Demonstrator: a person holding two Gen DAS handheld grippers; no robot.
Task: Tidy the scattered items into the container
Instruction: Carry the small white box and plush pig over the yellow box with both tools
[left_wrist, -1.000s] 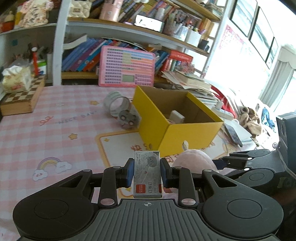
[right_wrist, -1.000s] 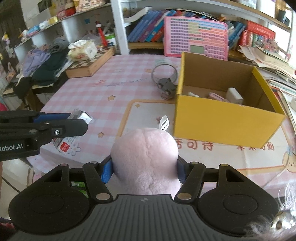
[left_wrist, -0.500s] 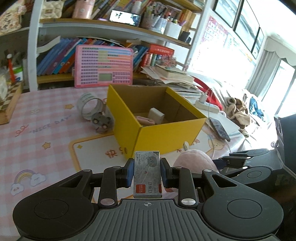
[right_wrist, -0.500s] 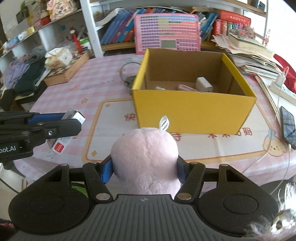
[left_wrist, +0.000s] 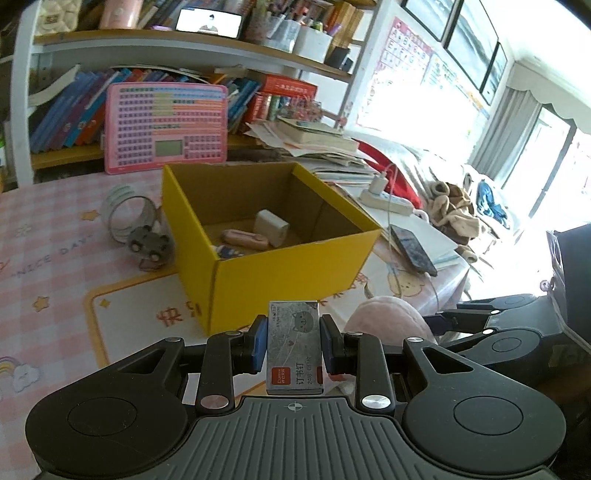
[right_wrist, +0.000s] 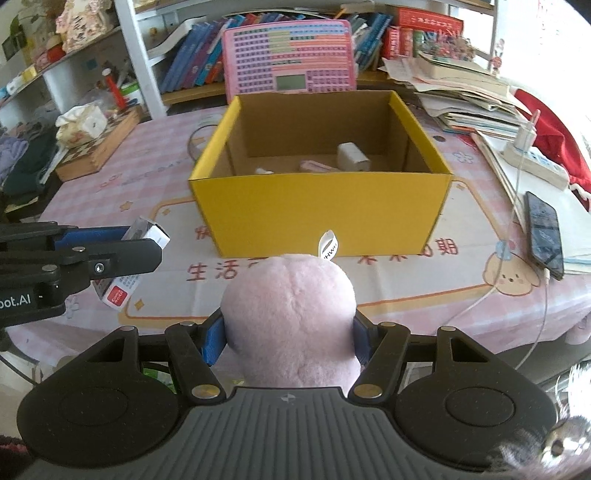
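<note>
A: Already, three small items can be made out inside the yellow cardboard box (right_wrist: 321, 210): a white charger block (left_wrist: 271, 228), a pink oblong case (left_wrist: 245, 239) and a small white piece that cannot be identified.

B: What is held at this moment?

A: A grey box of staples (left_wrist: 294, 347) is clamped between the pads of the left gripper (left_wrist: 294, 345). A pink plush toy (right_wrist: 290, 321) is squeezed between the pads of the right gripper (right_wrist: 290, 332). Both are held in the air, just short of the box's near wall.

B: What is judged to be left?

A: Both held items are yet to be dropped in. On the table beside the box, a clear tape roll (left_wrist: 127, 214) and a small grey toy car (left_wrist: 149, 248) are left lying, touching or nearly so.

B: How are the surface and room described?

A: A pink checked tablecloth (right_wrist: 155, 177) with a cartoon mat is spread over the table. A pink toy keyboard (right_wrist: 290, 59) is propped behind the box, before crowded bookshelves. A phone (right_wrist: 545, 232), a power strip and stacked papers are seen to the right, near bright windows.
</note>
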